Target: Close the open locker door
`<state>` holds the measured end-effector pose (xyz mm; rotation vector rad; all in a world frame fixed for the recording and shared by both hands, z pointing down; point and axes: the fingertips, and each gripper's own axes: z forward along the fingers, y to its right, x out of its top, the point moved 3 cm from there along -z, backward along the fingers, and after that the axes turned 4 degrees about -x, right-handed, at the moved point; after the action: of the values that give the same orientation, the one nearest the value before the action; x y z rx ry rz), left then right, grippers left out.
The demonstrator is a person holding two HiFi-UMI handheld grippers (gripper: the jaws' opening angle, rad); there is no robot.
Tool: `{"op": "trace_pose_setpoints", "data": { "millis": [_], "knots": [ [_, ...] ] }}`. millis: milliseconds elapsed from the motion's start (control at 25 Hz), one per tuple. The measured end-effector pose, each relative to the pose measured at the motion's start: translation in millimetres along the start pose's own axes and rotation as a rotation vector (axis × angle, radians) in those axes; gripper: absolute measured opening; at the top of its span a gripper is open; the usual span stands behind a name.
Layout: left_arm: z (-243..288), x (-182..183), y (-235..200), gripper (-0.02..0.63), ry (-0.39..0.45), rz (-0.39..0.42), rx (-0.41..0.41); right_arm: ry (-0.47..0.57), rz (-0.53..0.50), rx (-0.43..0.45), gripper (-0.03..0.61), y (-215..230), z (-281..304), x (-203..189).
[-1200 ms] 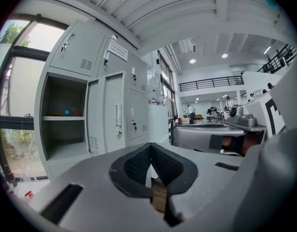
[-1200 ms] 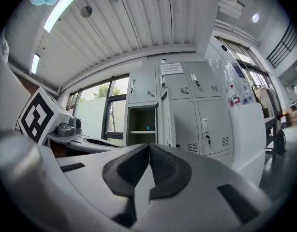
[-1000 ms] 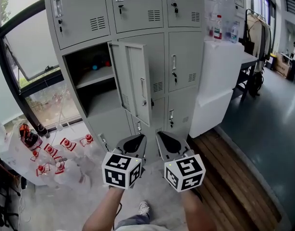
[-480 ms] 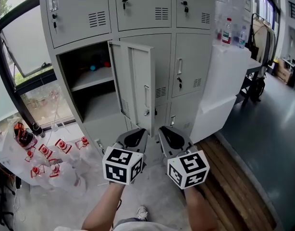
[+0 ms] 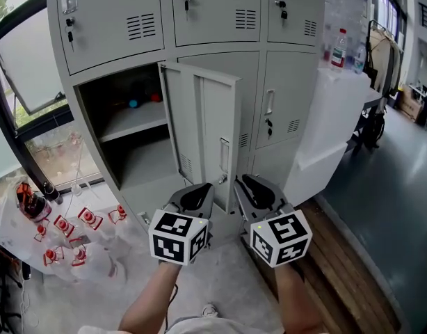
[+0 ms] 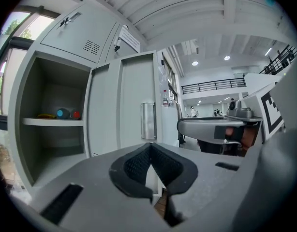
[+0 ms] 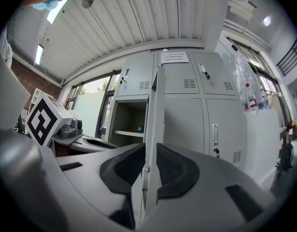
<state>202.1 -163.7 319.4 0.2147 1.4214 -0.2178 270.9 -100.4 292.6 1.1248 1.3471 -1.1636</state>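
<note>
Just below the locker door (image 5: 208, 120), the left gripper (image 5: 198, 195) had its jaws together on nothing, while the right gripper (image 5: 254, 186) held its jaws apart, the door's free edge showing in the gap. The door stood wide open. Thin, stiff sheet metal, it looked light to swing and best pushed flat near its handle (image 5: 224, 156).

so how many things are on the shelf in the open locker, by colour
blue thing: 1
red thing: 1
yellow thing: 1
total: 3
</note>
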Motion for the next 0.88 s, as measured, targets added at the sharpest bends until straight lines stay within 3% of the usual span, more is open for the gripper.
{"op": "trace_pose_setpoints", "data": {
  "millis": [560,880],
  "knots": [
    [23,9,-37,0.006,0.009,0.024,-0.077,-0.001,0.042,-0.013,0.082,23,33,-4],
    [24,3,-54,0.006,0.015,-0.002,-0.051,-0.005,0.036,0.023,0.081,27,38,-5]
  ]
}}
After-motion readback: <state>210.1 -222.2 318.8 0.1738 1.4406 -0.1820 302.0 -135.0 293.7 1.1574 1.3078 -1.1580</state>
